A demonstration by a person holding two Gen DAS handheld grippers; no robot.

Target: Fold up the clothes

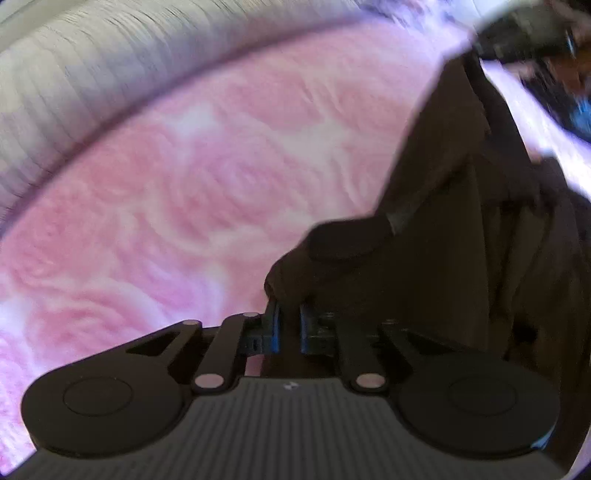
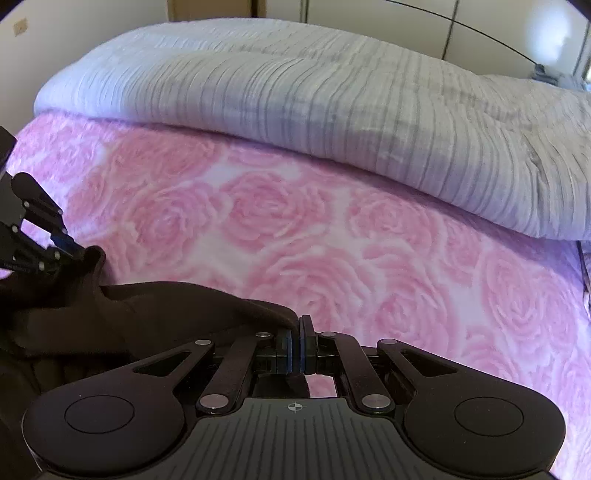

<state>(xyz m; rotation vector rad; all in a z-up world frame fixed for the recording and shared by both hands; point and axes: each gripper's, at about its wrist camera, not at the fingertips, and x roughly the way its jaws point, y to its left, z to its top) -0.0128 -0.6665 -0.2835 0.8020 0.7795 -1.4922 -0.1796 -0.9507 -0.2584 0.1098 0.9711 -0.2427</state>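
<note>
A dark brown garment (image 1: 461,229) hangs stretched between both grippers above a pink rose-patterned bedspread (image 1: 184,192). My left gripper (image 1: 290,317) is shut on a bunched edge of the garment. My right gripper (image 2: 298,332) is shut on another edge of the same garment (image 2: 129,317), which drapes to the left. The left gripper (image 2: 70,247) also shows at the left edge of the right wrist view, pinching the cloth. The right gripper (image 1: 524,40) appears blurred at the top right of the left wrist view.
A grey-white ribbed duvet (image 2: 295,99) lies piled across the far side of the bed. The pink bedspread (image 2: 332,240) spreads out below and ahead. Wardrobe doors (image 2: 369,14) and a wall stand behind the bed.
</note>
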